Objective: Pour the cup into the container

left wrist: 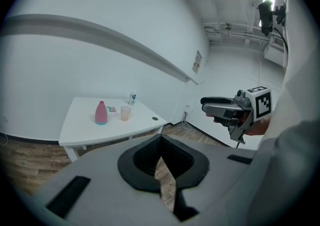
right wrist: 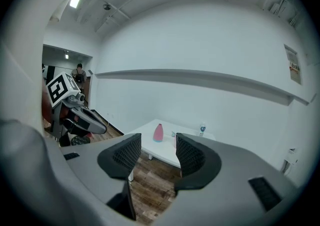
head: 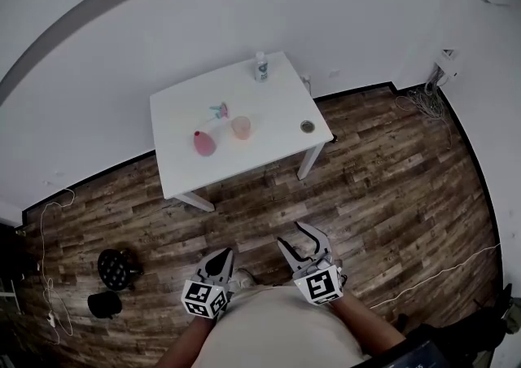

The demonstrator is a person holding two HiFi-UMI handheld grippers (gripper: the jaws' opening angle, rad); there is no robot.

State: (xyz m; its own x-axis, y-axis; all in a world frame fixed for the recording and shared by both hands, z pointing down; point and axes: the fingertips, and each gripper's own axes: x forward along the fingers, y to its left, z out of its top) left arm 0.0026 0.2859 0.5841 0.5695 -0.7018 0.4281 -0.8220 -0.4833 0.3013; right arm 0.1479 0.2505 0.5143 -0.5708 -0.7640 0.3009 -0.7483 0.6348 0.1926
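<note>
Cup [head: 241, 127] and container [head: 203, 143] standing side by side on the white desk [head: 277, 98]
The cup is a small, pale peach, see-through tumbler, upright near the middle of the desk. The container is pink and bottle-shaped, with a wide base and a narrow neck. It is upright just beside the cup without touching it, a little nearer the desk's front edge.

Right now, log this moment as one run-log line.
phase: before grasp | left gripper: shut, empty | right gripper: open, empty | peach cup, pink bottle: upright on white table
</note>
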